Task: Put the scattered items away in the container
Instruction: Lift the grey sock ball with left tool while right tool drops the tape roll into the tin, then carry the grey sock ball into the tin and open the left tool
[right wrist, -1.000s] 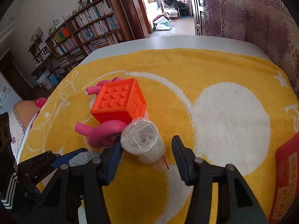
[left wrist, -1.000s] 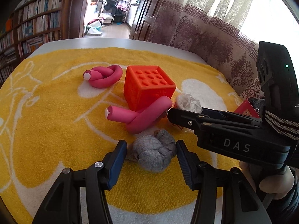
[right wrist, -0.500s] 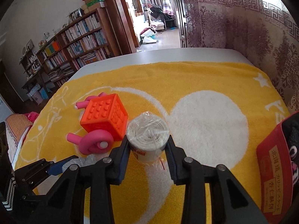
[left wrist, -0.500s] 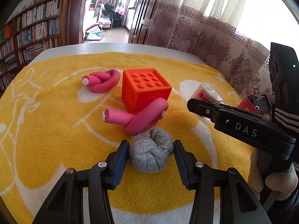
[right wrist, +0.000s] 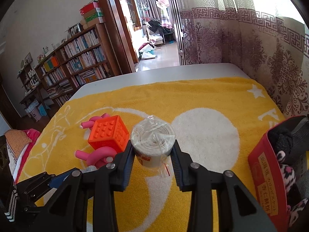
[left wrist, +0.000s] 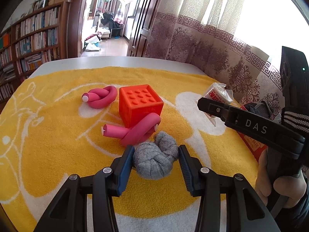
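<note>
My left gripper (left wrist: 155, 159) is shut on a grey rolled sock (left wrist: 154, 159) that rests on the yellow towel (left wrist: 48, 135). My right gripper (right wrist: 153, 152) is shut on a white wrapped roll (right wrist: 152, 142) and holds it above the towel; the roll also shows in the left wrist view (left wrist: 217, 94). The red container (right wrist: 266, 176) stands at the right edge with dark and patterned socks (right wrist: 285, 166) in it. An orange studded cube (left wrist: 139, 104) and two pink foam curlers (left wrist: 135, 131) (left wrist: 100, 96) lie on the towel ahead.
The towel covers a white table (left wrist: 115, 61). Patterned curtains (left wrist: 212, 48) hang close behind its right side. A bookshelf (right wrist: 77, 61) and a doorway lie beyond the far edge.
My right gripper has closed on the white roll and lifted it up and to the right. My left gripper has closed on the grey sock.
</note>
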The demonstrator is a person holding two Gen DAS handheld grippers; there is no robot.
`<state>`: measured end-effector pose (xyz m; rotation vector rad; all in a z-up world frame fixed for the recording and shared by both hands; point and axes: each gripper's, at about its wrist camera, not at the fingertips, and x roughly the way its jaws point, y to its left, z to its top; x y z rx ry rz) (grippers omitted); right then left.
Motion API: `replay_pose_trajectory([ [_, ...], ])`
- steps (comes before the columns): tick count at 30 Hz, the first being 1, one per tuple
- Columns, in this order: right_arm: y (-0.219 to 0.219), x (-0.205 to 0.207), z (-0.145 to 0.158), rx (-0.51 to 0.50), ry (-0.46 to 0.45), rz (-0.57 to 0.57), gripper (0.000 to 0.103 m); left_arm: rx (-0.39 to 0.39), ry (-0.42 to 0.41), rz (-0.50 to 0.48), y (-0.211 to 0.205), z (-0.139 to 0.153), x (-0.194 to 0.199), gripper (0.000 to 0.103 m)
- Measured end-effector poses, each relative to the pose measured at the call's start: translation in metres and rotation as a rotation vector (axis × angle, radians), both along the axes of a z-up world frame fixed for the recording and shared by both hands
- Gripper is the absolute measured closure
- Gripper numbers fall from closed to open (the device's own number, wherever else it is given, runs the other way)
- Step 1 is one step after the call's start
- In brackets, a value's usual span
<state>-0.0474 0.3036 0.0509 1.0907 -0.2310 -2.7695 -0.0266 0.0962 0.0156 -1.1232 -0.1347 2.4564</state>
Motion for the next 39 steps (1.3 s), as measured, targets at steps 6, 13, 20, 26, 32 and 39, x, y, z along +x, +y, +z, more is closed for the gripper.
replay_pose_trajectory([
  [6, 0.020, 0.031, 0.023, -0.012, 0.080, -0.076, 0.063, 0.010, 0.013, -0.013, 0.002, 0.005, 0.005, 0.055],
  [13, 0.065, 0.065, 0.036, 0.064, 0.117, -0.238, 0.063, 0.011, 0.007, -0.038, 0.010, 0.005, 0.009, 0.055],
  [20, 0.114, 0.075, 0.035, 0.072, 0.065, -0.355, 0.062, 0.007, 0.002, -0.059, 0.021, 0.007, 0.016, 0.055],
  [26, 0.138, 0.099, 0.038, 0.008, 0.106, -0.388, 0.041, 0.015, 0.001, -0.081, 0.037, 0.017, 0.022, 0.055],
  [32, 0.158, 0.125, 0.042, -0.017, 0.146, -0.420, 0.038, 0.005, 0.012, -0.143, 0.071, 0.030, 0.030, 0.055],
  [39, 0.185, 0.151, 0.053, -0.072, 0.188, -0.455, 0.038, -0.004, 0.054, -0.253, 0.125, 0.056, 0.044, 0.055],
])
